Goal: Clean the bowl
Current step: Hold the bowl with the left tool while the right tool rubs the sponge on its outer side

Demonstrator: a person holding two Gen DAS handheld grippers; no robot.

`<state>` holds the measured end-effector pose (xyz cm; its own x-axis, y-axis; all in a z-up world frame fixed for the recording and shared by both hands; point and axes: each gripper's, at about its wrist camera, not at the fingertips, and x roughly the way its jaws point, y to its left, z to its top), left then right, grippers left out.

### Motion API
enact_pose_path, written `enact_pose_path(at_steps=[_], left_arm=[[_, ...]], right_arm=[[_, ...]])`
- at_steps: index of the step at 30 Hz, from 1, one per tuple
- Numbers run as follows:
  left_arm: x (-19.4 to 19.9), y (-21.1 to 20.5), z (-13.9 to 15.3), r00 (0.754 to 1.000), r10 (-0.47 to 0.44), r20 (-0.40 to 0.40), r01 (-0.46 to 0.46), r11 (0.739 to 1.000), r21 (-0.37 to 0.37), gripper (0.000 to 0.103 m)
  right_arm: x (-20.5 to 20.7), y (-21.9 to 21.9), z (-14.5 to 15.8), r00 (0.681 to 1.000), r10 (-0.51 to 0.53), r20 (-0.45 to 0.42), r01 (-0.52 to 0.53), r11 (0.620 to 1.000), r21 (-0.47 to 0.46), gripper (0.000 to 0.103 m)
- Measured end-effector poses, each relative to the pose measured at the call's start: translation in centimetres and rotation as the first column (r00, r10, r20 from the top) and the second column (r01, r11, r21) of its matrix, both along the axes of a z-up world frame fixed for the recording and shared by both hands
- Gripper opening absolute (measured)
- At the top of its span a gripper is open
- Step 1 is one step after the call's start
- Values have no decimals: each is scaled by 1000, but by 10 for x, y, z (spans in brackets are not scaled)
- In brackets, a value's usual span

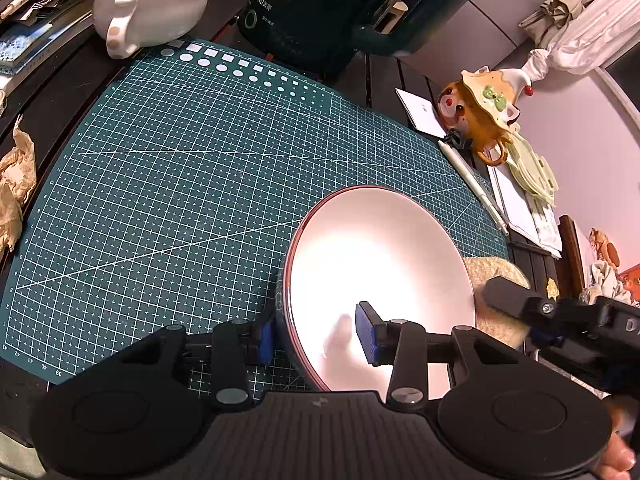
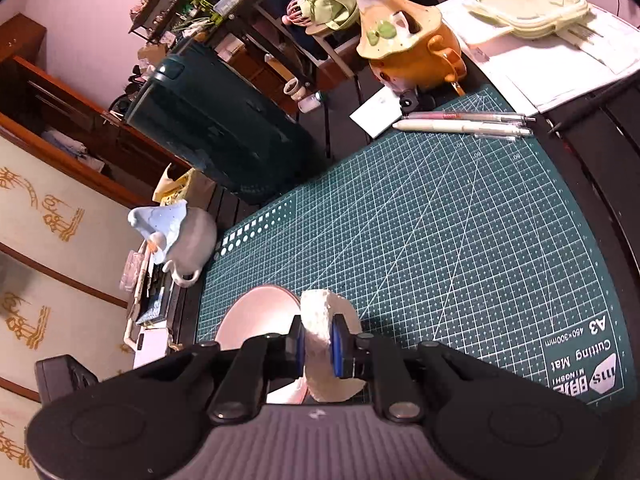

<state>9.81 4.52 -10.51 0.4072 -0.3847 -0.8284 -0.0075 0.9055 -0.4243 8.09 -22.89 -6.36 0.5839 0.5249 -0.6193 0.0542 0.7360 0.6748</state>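
A pale pink bowl [image 1: 384, 252] with a dark red rim stands tilted over the green cutting mat [image 1: 180, 184]. My left gripper [image 1: 316, 338] is shut on its near wall, one blue pad [image 1: 266, 340] outside and the other inside. My right gripper [image 2: 318, 340] is shut on a round white sponge [image 2: 326, 340], which sits just right of the bowl [image 2: 256, 312] at its rim. In the left wrist view the sponge [image 1: 492, 276] shows behind the bowl's right edge, with the right gripper [image 1: 560, 320] on it.
A white and blue duck teapot [image 1: 148, 8] and a dark green case [image 1: 320, 12] stand at the mat's far edge. An orange teapot [image 1: 480, 112], pens [image 2: 464, 122], papers and a plastic lid [image 2: 528, 4] lie on the right. Crumpled paper [image 1: 16, 184] lies at the left.
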Motion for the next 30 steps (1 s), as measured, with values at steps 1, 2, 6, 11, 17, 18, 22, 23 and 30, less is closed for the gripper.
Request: enact_pose_path(at_steps=[1, 2, 6, 11, 17, 18, 22, 23, 30], left_arm=[[0, 0, 0, 1000, -1, 0, 1, 1000, 1, 39], [0, -1, 0, 1000, -2, 1, 2, 1000, 3, 40], [0, -1, 0, 1000, -4, 2, 4, 1000, 6, 39], [0, 0, 1, 1000, -3, 2, 3, 1000, 5, 39], [0, -1, 2, 1000, -4, 2, 4, 1000, 7, 39], [0, -1, 2, 1000, -4, 2, 4, 1000, 7, 40], [2, 1, 2, 1000, -5, 1, 5, 1000, 4, 39], [2, 1, 2, 1000, -5, 1, 5, 1000, 4, 39], [0, 2, 1, 1000, -5, 2, 5, 1000, 4, 40]], right_arm=[[-2, -2, 4, 1000, -5, 20, 5, 1000, 10, 12], [-4, -4, 9, 999, -11, 40, 10, 1000, 21, 12], [-2, 0, 1, 1000, -3, 18, 3, 1000, 7, 12], [-1, -1, -1, 1000, -4, 4, 4, 1000, 9, 12], [-3, -5, 7, 999, -9, 34, 8, 1000, 29, 12], [-2, -3, 3, 1000, -3, 25, 3, 1000, 23, 12], [1, 1, -6, 1000, 4, -19, -4, 1000, -4, 12], [-1, -3, -1, 1000, -4, -3, 5, 1000, 14, 12], [-2, -2, 1, 1000, -2, 14, 1, 1000, 14, 12]])
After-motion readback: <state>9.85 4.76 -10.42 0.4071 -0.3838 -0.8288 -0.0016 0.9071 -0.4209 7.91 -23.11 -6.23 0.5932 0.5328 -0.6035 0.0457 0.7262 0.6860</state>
